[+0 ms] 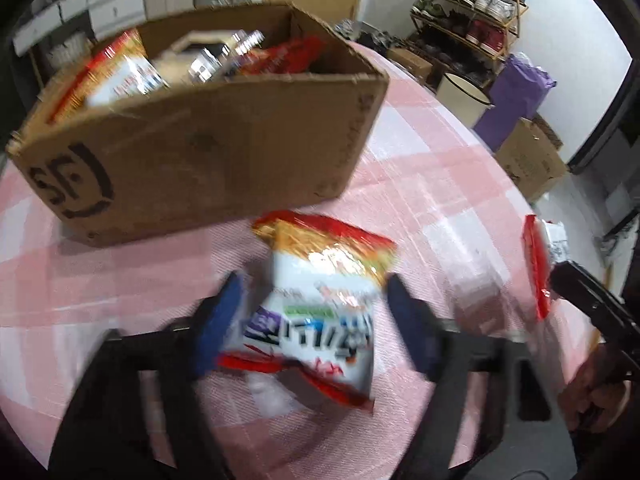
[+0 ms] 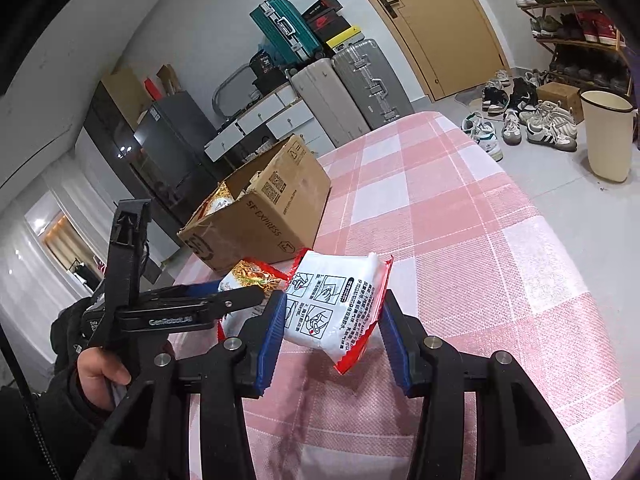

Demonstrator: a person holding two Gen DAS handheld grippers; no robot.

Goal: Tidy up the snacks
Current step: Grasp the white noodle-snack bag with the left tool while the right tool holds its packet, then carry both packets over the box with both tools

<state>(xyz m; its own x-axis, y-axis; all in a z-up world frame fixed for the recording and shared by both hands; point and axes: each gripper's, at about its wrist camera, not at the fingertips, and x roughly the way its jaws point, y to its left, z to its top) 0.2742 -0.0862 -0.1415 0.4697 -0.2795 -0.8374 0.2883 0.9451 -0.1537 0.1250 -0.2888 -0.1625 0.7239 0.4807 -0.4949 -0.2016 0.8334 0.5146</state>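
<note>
A noodle packet (image 1: 320, 300) with a red, gold and white front sits between the blue pads of my left gripper (image 1: 316, 320), lifted off the pink checked tablecloth (image 1: 420, 160); the view is blurred. My right gripper (image 2: 334, 328) holds a second packet (image 2: 340, 300), its white printed back facing me, between its pads above the cloth. The left gripper and its packet (image 2: 256, 280) show at the left of the right wrist view. An open cardboard box (image 1: 200, 152) with several snack packets inside stands behind; it also shows in the right wrist view (image 2: 264, 216).
The table edge (image 2: 500, 168) drops to a floor with shoes (image 2: 540, 124) and a cream bucket (image 2: 606, 136). Suitcases (image 2: 348, 84) and a door stand behind. A shoe rack (image 1: 472, 16) and more boxes (image 1: 532, 160) are to the right.
</note>
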